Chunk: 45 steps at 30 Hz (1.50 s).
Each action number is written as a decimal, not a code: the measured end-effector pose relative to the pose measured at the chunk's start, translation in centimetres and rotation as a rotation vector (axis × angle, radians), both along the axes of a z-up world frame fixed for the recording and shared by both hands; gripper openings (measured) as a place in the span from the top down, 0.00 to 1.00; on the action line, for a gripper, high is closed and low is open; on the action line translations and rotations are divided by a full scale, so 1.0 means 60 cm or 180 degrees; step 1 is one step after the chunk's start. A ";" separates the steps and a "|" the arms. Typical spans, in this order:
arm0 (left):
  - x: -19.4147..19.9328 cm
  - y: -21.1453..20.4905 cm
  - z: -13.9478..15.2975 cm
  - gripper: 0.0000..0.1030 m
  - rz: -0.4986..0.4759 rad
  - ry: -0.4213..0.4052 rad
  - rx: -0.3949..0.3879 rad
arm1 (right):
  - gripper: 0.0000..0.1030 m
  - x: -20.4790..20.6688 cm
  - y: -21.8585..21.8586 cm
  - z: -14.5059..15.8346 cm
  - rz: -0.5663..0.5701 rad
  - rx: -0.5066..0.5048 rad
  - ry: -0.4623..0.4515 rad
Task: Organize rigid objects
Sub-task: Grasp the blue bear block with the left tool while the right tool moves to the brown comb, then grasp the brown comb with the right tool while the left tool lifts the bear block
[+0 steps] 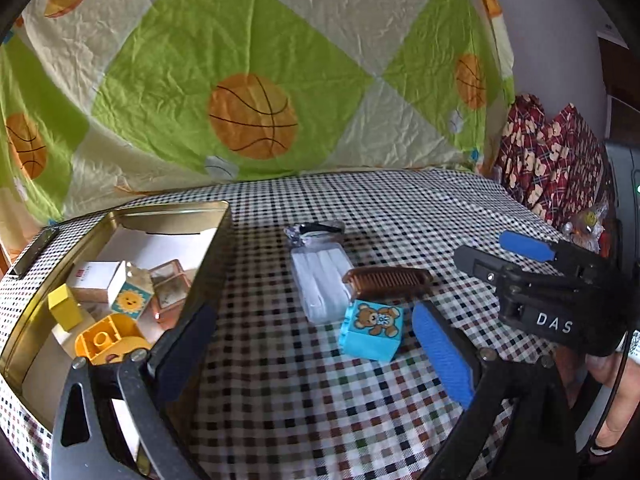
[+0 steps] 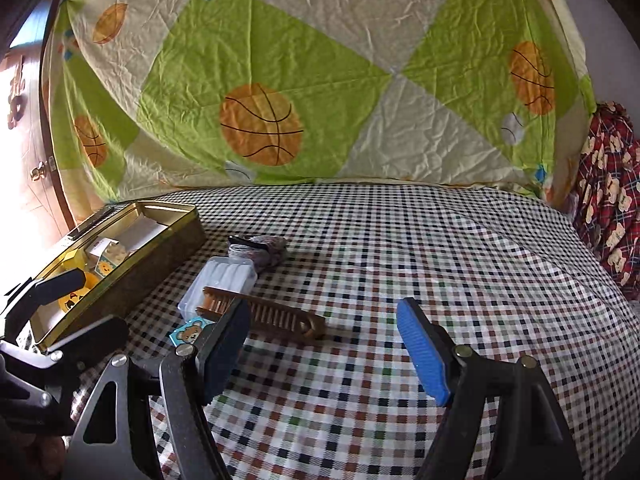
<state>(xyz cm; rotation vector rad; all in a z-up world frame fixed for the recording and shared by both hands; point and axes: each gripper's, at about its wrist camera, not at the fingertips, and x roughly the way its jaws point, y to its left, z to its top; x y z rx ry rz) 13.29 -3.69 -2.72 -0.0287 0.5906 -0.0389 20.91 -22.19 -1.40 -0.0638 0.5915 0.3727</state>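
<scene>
A blue bear block [image 1: 372,334] lies on the checked cloth, between my left gripper's [image 1: 316,356] open fingers and just ahead of them. Behind it lie a brown comb [image 1: 388,280] and a clear plastic case [image 1: 320,284]. A gold tin [image 1: 208,248] at the left holds several blocks and small boxes. My right gripper [image 2: 320,344] is open and empty, with the comb [image 2: 276,316] just ahead of its left finger; the bear block [image 2: 190,332] and the case [image 2: 224,280] lie to its left. The right gripper also shows in the left wrist view [image 1: 504,254].
A dark hair tie in a clear wrapper [image 1: 316,230] lies behind the case. A basketball-print quilt [image 1: 252,116] hangs behind the table. Red bear-print fabric [image 2: 608,200] is piled at the right edge. The checked cloth [image 2: 440,260] stretches to the right.
</scene>
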 end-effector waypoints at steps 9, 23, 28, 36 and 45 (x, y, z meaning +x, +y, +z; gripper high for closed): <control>0.043 -0.050 -0.025 0.05 -0.0229 0.0346 0.0147 | 0.25 0.013 -0.040 0.001 -0.0160 0.0171 0.0040; 0.049 -0.022 -0.037 0.59 -0.0302 0.0499 0.0001 | 0.25 0.030 -0.009 -0.010 -0.0014 0.0103 0.0185; 0.042 0.018 -0.031 0.59 -0.0008 0.0350 -0.0035 | 0.24 0.040 0.034 -0.021 0.0287 -0.0128 0.0302; 0.040 0.047 -0.032 0.59 0.0161 0.0287 -0.0208 | 0.24 0.061 0.086 -0.040 0.0699 -0.0472 0.0428; 0.048 0.054 -0.036 0.59 0.0177 0.0294 -0.0261 | 0.24 0.081 0.100 -0.040 0.1101 -0.0478 0.0386</control>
